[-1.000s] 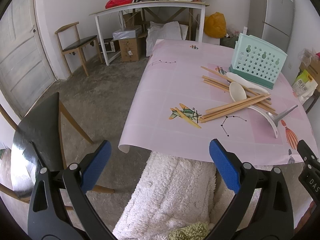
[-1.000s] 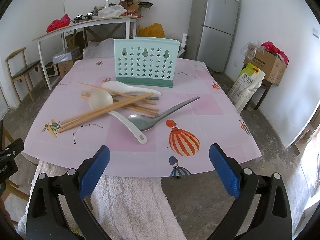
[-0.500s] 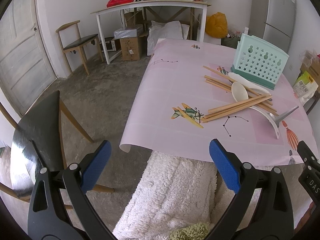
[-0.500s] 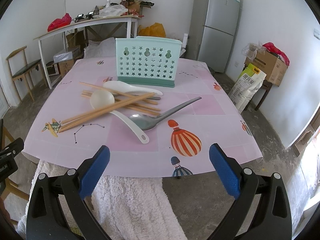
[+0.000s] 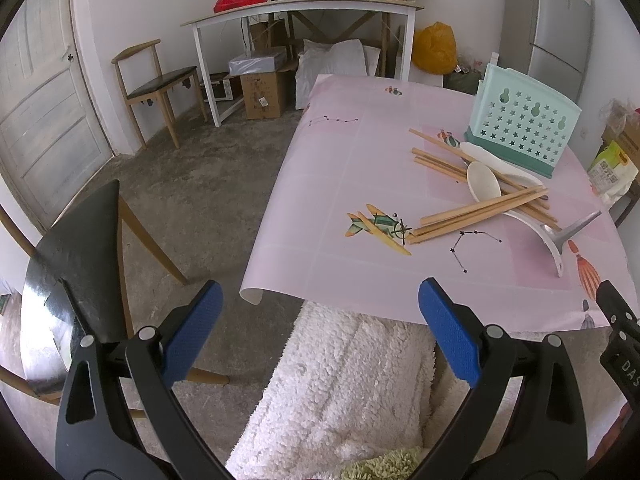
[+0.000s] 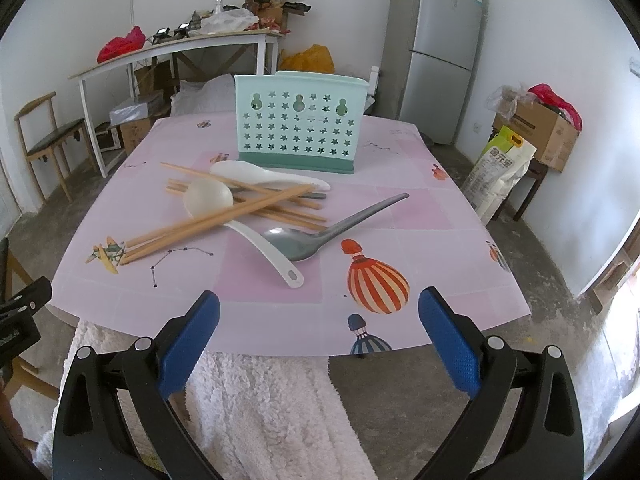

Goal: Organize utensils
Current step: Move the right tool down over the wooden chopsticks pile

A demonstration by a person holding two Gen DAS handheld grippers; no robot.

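Observation:
A mint-green utensil holder (image 6: pixel 299 122) (image 5: pixel 522 120) with star holes stands upright at the back of the pink table (image 6: pixel 420 208). In front of it lies a heap: several wooden chopsticks (image 6: pixel 212 222) (image 5: pixel 478 210), two white spoons (image 6: pixel 208 197) (image 6: pixel 268 174) and a grey spoon (image 6: pixel 316 232). My right gripper (image 6: pixel 319 330) hangs open before the table's near edge, short of the utensils. Left of that edge my left gripper (image 5: pixel 320 326) is open too, with the heap ahead to its right. Nothing sits between either pair of fingers.
White fluffy fabric (image 6: pixel 260 400) lies below the table's near edge. A dark chair (image 5: pixel 72 252) is at my left. A fridge (image 6: pixel 438 50), a cluttered white side table (image 6: pixel 180 46), boxes (image 6: pixel 540 132) and a sack (image 6: pixel 500 170) ring the room.
Both grippers have crept a little toward the table; the holder and utensils sit slightly nearer in view. Nothing on the table has moved, and both grippers stay open.

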